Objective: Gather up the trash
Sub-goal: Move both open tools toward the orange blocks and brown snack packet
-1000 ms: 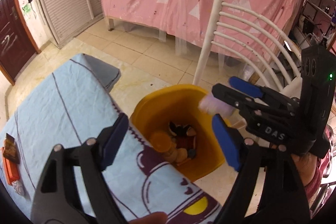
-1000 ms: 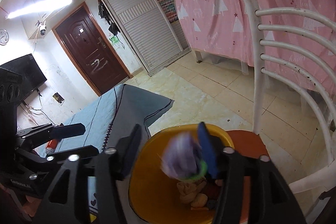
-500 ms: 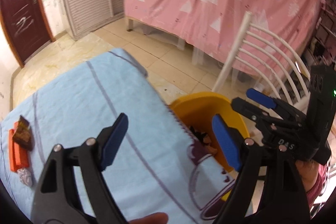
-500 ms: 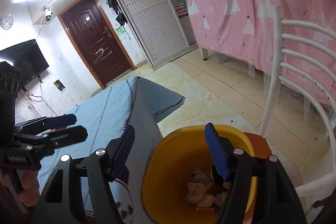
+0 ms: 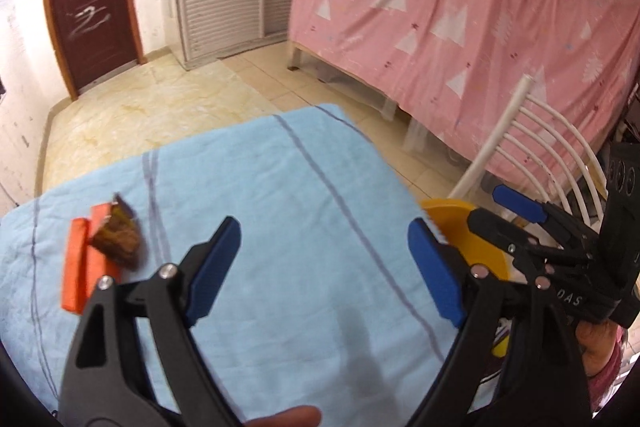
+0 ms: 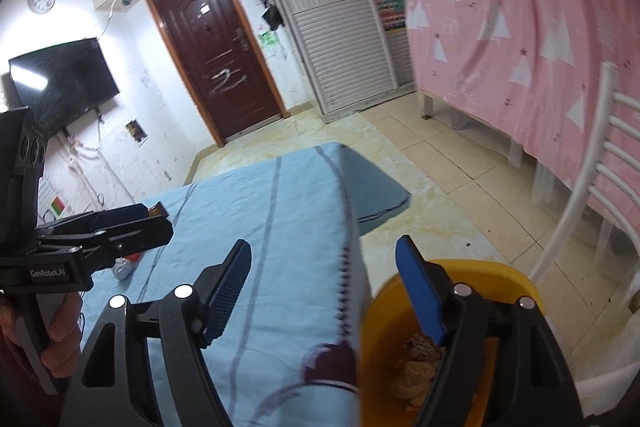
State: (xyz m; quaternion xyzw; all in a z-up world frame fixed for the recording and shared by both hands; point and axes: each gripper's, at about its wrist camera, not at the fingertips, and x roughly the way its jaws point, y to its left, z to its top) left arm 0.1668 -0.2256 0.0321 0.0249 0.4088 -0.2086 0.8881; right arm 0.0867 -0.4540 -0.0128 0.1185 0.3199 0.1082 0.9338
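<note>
We see the blue cloth [image 5: 280, 211], then the yellow bin [image 6: 452, 311] at its right edge, trash [image 6: 416, 367] inside. Our 2 grippers, left [image 5: 324, 267] and right [image 6: 324, 295], gape empty. A brown wrapper [image 5: 118, 241] lies far left.

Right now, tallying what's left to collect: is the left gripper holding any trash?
No, in its own wrist view the left gripper is wide open with only the blue tablecloth between its fingers.

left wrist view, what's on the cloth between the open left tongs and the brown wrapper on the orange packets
Nothing: in the left wrist view only bare light-blue tablecloth with a thin stripe separates the left tongs from the crumpled brown wrapper on the flat orange packets.
</note>
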